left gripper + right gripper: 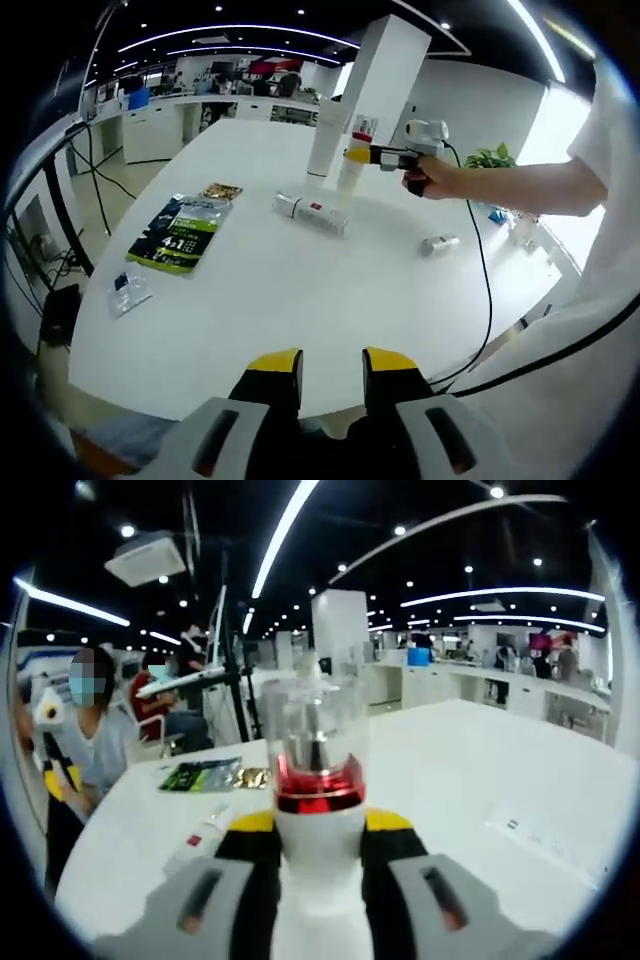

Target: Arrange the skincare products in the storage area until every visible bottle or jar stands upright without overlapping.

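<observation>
Fingers of the right gripper (pixel 320 845) clamp a white pump bottle (pixel 318 780), upright at the far side of the table (pixel 300 320); the left gripper (pixel 333 375) hangs at the near edge, jaws a little apart, holding nothing. Released off plumb, the bottle could topple or knock the tall tube (pixel 328 135) just beside it. One tube (pixel 312 214) and a small jar (pixel 438 243) lie flat (contents can't be seen); a green packet (pixel 180 232) sits well apart.

The bottle's (pixel 320 810) lower body is hidden between the jaws at six o'clock; its clear cap (pixel 312 720) looks blurred.
</observation>
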`<state>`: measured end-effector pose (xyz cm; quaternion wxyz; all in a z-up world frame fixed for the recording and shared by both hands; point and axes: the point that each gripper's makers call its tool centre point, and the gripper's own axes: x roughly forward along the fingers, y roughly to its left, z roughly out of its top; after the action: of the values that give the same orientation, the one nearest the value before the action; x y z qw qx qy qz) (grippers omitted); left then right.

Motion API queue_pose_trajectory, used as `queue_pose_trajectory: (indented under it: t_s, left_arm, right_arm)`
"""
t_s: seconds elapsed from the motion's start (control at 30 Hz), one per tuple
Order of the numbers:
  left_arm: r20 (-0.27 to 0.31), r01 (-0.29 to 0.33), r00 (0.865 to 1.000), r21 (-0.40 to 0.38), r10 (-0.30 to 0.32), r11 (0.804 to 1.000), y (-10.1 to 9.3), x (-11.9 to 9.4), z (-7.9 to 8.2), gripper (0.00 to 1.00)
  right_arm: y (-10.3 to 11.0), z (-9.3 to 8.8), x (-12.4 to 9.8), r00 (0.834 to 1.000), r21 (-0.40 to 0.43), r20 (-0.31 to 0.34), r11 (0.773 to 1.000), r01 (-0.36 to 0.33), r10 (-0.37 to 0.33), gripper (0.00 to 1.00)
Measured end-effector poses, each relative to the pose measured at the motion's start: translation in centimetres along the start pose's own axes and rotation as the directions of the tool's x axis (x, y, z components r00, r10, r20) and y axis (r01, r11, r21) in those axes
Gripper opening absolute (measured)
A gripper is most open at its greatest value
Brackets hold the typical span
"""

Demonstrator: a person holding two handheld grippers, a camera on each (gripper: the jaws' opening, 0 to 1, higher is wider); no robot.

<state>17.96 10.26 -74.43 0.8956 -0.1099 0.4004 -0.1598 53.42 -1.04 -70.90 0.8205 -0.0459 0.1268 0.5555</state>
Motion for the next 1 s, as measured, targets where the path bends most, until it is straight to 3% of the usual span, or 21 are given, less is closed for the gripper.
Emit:
queue_pose_trajectory:
  t_s: [0.4,0.63,1.0]
  left_arm:
    - [-0.018,-0.017,1.000,-0.004,0.017,1.000,0.0,-0.6,-1.0,0.24]
    - [0.000,-0.030,1.000,0.002,0.030,1.000,0.2,-0.9,-0.2,0.25]
    - [0.007,-0.040,0.999,-0.016,0.040,0.999,0.3,-0.8,-0.5,0.24]
  right_arm:
    - [0.3,-0.5,1.1,0.999,-0.031,0.004,0.998,-0.046,0.047,0.28]
    - [0.1,-0.2,1.5,0.998,-0.059,0.026,0.996,-0.061,0.063,0.28]
    - [0.3,0.1,1.7,0.994,-0.064,0.050,0.994,-0.089,0.093,0.29]
